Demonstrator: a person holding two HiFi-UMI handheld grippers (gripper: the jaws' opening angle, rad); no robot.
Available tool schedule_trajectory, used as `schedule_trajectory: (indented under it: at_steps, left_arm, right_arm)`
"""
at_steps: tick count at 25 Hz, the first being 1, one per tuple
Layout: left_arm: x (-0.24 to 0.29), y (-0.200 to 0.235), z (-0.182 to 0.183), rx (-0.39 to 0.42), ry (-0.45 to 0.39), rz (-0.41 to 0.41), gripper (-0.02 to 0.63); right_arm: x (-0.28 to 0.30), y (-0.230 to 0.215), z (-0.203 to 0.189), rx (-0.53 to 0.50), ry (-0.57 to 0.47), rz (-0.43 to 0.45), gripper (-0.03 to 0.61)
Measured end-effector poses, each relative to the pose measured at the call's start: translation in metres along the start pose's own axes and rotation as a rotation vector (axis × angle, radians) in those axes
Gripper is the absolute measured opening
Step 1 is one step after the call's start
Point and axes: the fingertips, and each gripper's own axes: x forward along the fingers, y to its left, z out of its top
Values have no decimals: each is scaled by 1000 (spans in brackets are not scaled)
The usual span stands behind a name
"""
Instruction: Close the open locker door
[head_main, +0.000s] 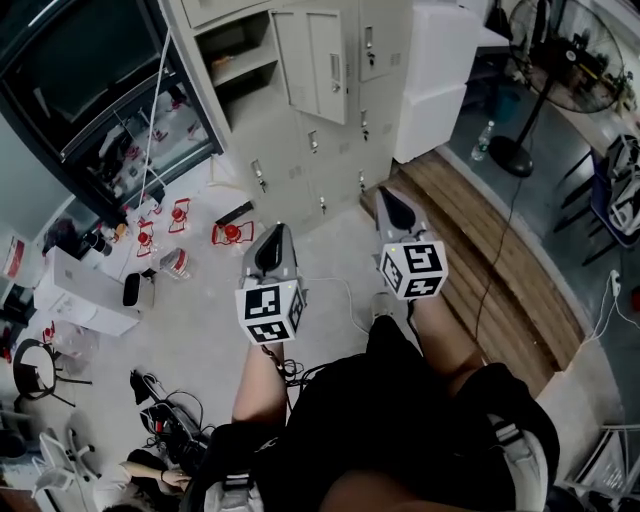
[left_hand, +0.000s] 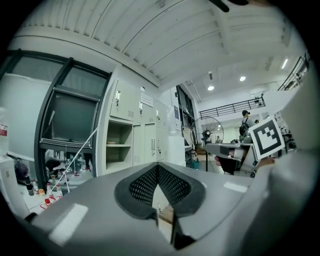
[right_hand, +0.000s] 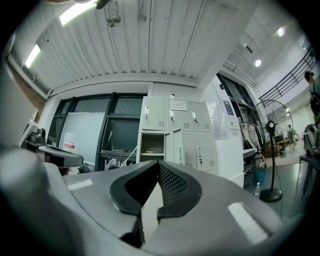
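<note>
The pale grey locker bank (head_main: 330, 150) stands ahead of me on the floor. One upper compartment (head_main: 240, 55) is open, with shelves showing, and its door (head_main: 312, 62) is swung outward. In the left gripper view the open compartment (left_hand: 119, 145) is at the left of the bank, with the door (left_hand: 145, 145) beside it. In the right gripper view the compartment (right_hand: 151, 145) and its door (right_hand: 170, 147) stand straight ahead. My left gripper (head_main: 272, 250) (left_hand: 158, 167) and right gripper (head_main: 393, 210) (right_hand: 159, 165) are held side by side, well short of the lockers, both shut and empty.
A wooden platform (head_main: 480, 250) runs along the right, beside a white cabinet (head_main: 435, 80), a water bottle (head_main: 482, 140) and a standing fan (head_main: 560, 60). Red items (head_main: 232, 233) lie on the floor at the left, near a white box (head_main: 85, 295) and cables (head_main: 165, 410).
</note>
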Motion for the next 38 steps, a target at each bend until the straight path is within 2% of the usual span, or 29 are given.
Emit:
schedule_trajectory:
  at_steps: [9, 15, 26, 31, 36, 38]
  left_arm:
    - [74, 20, -2, 16, 3, 36, 0]
    - [157, 22, -8, 12, 22, 59, 0]
    - [312, 33, 17, 2, 26, 134, 0]
    - [343, 44, 19, -7, 21, 180, 0]
    - [357, 64, 22, 6, 23, 199, 0]
    - [360, 73, 22, 7, 21, 205, 0]
  right_arm:
    - [74, -31, -15, 7, -7, 32, 11]
    - [145, -75, -24, 7, 3, 80, 11]
    - [283, -155, -9, 17, -10, 196, 11]
    - [327, -175, -8, 16, -25, 224, 11]
    - [356, -175, -2, 71, -53, 286, 19]
    - [363, -170, 2, 99, -70, 330, 85]
